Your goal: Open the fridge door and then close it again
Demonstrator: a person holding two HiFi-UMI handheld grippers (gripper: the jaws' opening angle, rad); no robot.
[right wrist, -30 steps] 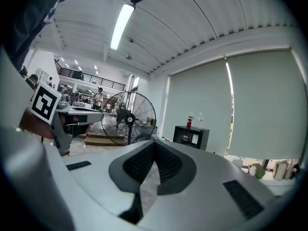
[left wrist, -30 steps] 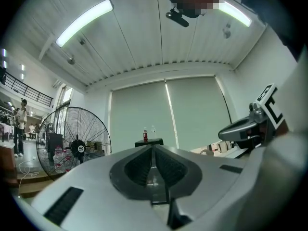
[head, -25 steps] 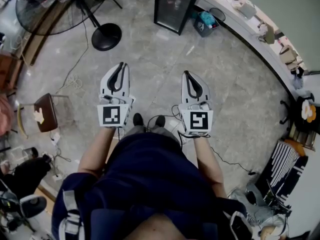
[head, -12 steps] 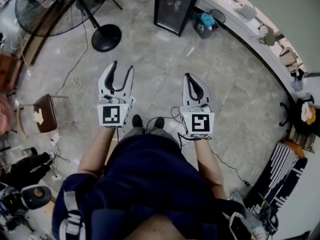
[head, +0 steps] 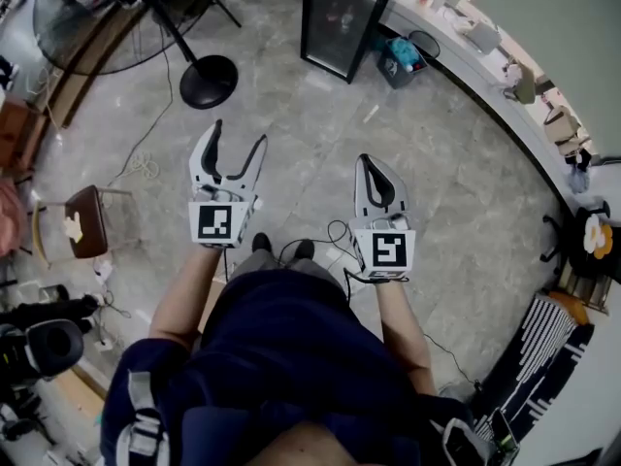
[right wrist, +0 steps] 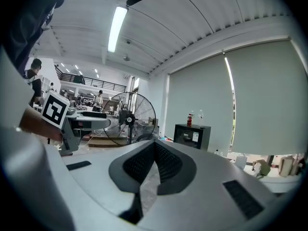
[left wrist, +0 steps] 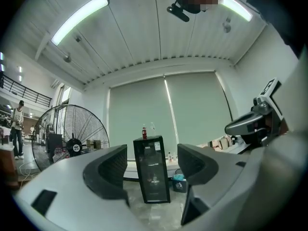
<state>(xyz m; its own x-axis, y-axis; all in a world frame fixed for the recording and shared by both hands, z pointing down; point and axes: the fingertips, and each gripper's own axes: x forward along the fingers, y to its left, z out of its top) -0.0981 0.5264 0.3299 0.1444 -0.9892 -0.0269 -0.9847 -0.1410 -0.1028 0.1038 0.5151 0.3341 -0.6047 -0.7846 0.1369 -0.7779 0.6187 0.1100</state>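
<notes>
A small black fridge (head: 342, 16) with a dark glass door stands shut at the far side of the floor, against a curved counter. In the left gripper view the fridge (left wrist: 152, 176) shows between the jaws, far off, with a red-capped bottle (left wrist: 143, 132) on top. My left gripper (head: 239, 142) is held level over the floor; its jaws are opening, with nothing between them. My right gripper (head: 375, 168) is shut and empty, level with the left one. In the right gripper view the fridge (right wrist: 192, 134) stands well ahead.
A big floor fan (head: 116, 17) on a round black base (head: 207, 76) stands left of the fridge. A blue bin (head: 400, 49) sits right of it. The curved white counter (head: 505, 95) runs along the right. A brown stool (head: 85, 219) and cables lie at the left.
My left gripper's jaws have spread from shut to wide apart. Both grippers and the person have moved forward toward the fridge. The right jaws stay shut.
</notes>
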